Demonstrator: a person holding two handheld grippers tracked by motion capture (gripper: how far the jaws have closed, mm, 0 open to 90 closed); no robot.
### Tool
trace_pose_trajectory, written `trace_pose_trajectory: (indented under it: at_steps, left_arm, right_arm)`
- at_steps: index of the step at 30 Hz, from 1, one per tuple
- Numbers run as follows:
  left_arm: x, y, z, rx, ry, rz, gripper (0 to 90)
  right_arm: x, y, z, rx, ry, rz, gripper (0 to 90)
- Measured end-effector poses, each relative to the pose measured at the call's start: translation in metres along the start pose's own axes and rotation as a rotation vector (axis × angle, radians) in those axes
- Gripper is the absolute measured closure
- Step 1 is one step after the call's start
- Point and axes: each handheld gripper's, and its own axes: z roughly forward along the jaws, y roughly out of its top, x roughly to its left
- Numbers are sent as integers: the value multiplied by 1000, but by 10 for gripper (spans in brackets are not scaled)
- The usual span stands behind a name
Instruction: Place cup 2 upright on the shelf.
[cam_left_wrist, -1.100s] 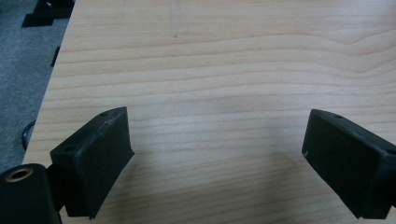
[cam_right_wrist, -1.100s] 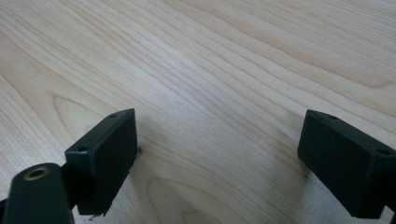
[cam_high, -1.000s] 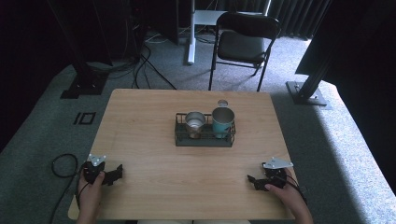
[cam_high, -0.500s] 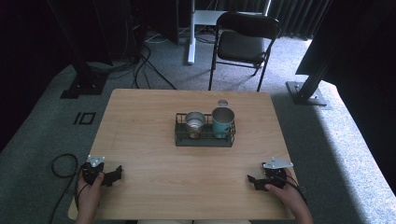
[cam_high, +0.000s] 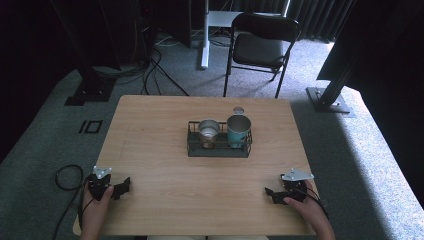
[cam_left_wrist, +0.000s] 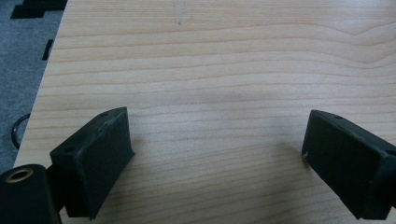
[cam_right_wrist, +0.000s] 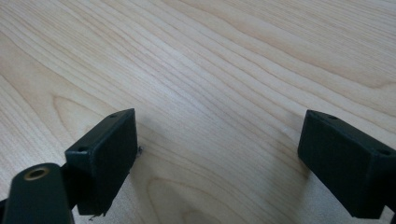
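Observation:
A dark wire basket (cam_high: 218, 150) stands in the middle of the wooden table (cam_high: 160, 135). In it are a silver metal cup (cam_high: 208, 129) on the left and a taller teal cup (cam_high: 238, 130) on the right. My left gripper (cam_high: 125, 186) rests at the table's near left corner, held by a hand, jaws pointing right. My right gripper (cam_high: 268, 193) rests at the near right corner, jaws pointing left. In the left gripper view the left gripper (cam_left_wrist: 217, 154) stands open over bare wood. In the right gripper view the right gripper (cam_right_wrist: 219, 154) is likewise open with nothing between its fingers.
A small round lid-like object (cam_high: 238, 110) lies on the table just behind the basket. A black folding chair (cam_high: 260, 45) stands beyond the far edge. Cables (cam_high: 150, 65) run over the carpet at the far left, and a stand's foot (cam_high: 330, 100) sits at the right.

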Motion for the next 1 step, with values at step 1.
trace_pose_trajectory:
  at_steps: [1]
  left_arm:
    - [0,0,0,1,3,2,89]
  right_arm:
    - [0,0,0,0,0,0,116]
